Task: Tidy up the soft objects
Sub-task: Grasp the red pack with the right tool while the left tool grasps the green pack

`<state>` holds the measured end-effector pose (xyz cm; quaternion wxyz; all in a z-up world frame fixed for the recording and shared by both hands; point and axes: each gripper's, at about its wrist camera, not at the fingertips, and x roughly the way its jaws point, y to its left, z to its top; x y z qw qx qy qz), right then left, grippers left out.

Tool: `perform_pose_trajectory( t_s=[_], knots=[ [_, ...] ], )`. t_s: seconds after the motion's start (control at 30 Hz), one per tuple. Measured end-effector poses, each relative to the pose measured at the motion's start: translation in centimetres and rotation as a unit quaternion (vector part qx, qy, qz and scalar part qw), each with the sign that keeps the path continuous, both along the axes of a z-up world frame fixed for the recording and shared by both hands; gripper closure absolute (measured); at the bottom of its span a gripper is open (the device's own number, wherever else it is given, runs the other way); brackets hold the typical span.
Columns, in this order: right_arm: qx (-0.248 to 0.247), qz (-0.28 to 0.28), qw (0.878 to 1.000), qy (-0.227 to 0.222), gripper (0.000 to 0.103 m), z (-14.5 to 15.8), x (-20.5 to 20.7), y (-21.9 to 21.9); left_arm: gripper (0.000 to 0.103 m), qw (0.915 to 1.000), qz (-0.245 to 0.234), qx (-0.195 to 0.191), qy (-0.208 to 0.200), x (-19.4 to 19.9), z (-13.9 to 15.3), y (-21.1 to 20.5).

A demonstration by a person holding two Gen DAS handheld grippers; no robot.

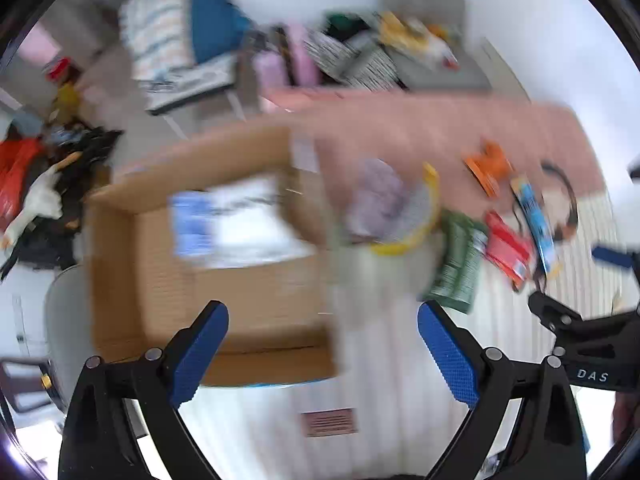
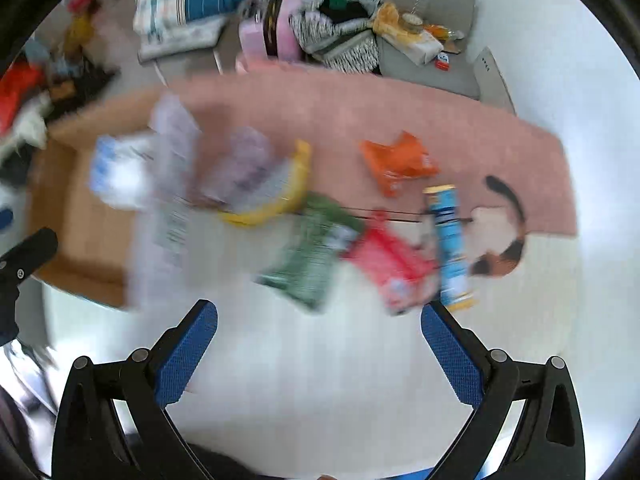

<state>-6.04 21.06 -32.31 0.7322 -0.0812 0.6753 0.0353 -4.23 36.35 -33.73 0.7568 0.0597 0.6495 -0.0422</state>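
Both views are motion-blurred. An open cardboard box (image 1: 120, 280) stands at the left with a white and blue packet (image 1: 236, 224) inside; the box also shows in the right wrist view (image 2: 72, 248). Soft packets lie on the table: a green one (image 1: 458, 264) (image 2: 308, 260), a red one (image 1: 508, 250) (image 2: 394, 270), an orange one (image 1: 486, 168) (image 2: 396, 162), a blue one (image 1: 536, 224) (image 2: 450, 240), and a pale one with a yellow rim (image 1: 384, 208) (image 2: 256, 180). My left gripper (image 1: 323, 316) is open and empty over the box's right edge. My right gripper (image 2: 319, 318) is open and empty above white cloth, near the green packet.
A pink cloth (image 2: 400, 112) covers the table's far part, a white one (image 2: 320, 360) the near part. A cat-shaped item (image 2: 498, 236) lies at the right. Chairs with clutter (image 2: 424, 28) stand behind the table. Bags and clothes (image 1: 36, 188) lie on the floor at left.
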Motion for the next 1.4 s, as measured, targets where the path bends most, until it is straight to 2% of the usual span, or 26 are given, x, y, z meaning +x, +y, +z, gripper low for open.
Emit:
perform_pose_trajectory(
  t_s=[0.13,0.2,0.33,0.47,0.53,0.6,0.67,0.83,1.1,1.13,1.17,1.3,1.37,1.4],
  knots=[
    [-0.033,0.076,0.995,0.062,0.0,-5.3,2.3,-4.0,0.006,0.9968,-0.047,0.008,0.063,1.5,-5.7,-6.4],
    [-0.047,0.096,0.99,0.093,0.0,-8.5,3.5,-5.7,0.006,0.9947,-0.057,0.015,0.084,2.1,-7.7,-8.1],
    [-0.041,0.119,0.983,0.135,0.0,-13.2,5.3,-6.9,0.006,0.9897,-0.069,0.032,0.121,3.1,-11.5,-10.1],
    [-0.043,0.159,0.972,0.165,0.0,-17.0,6.1,-6.9,0.006,0.9862,-0.068,0.037,0.146,3.9,-13.8,-10.8],
    [-0.047,0.168,0.968,0.18,0.005,-18.7,6.2,-7.0,0.006,0.9847,-0.068,0.033,0.157,4.1,-14.6,-11.0],
    [-0.051,0.163,0.967,0.192,0.031,-19.6,6.3,-7.5,0.006,0.9831,-0.068,0.024,0.168,4.4,-15.3,-11.4],
    [-0.046,0.14,0.966,0.212,0.04,-20.2,6.0,-8.7,0.006,0.9816,-0.068,0.019,0.177,4.5,-15.9,-11.9],
    [-0.056,0.097,0.968,0.225,0.043,-20.0,5.1,-12.5,0.006,0.9755,-0.083,0.004,0.204,4.3,-17.5,-14.2],
    [-0.026,0.043,0.973,0.225,0.041,-20.0,5.1,-16.3,0.007,0.9695,-0.1,0.015,0.223,3.7,-19.7,-16.9],
    [-0.027,0.041,0.973,0.225,0.041,-20.0,5.2,-16.5,0.013,0.97,-0.099,0.02,0.221,3.9,-19.8,-17.2],
    [-0.026,0.039,0.973,0.225,0.041,-20.0,5.2,-16.8,0.028,0.9701,-0.098,0.025,0.221,3.8,-20.1,-17.1],
    [-0.029,0.029,0.975,0.22,0.041,-19.8,5.1,-17.0,0.039,0.9747,-0.099,0.038,0.197,4.0,-19.5,-17.9],
    [-0.031,0.021,0.976,0.217,0.041,-19.7,5.2,-16.9,0.059,0.9772,-0.094,0.035,0.187,3.9,-18.8,-18.2],
    [-0.032,0.018,0.976,0.213,0.042,-19.5,5.1,-17.1,0.061,0.9781,-0.091,0.032,0.185,3.8,-18.5,-18.1]
  ],
)
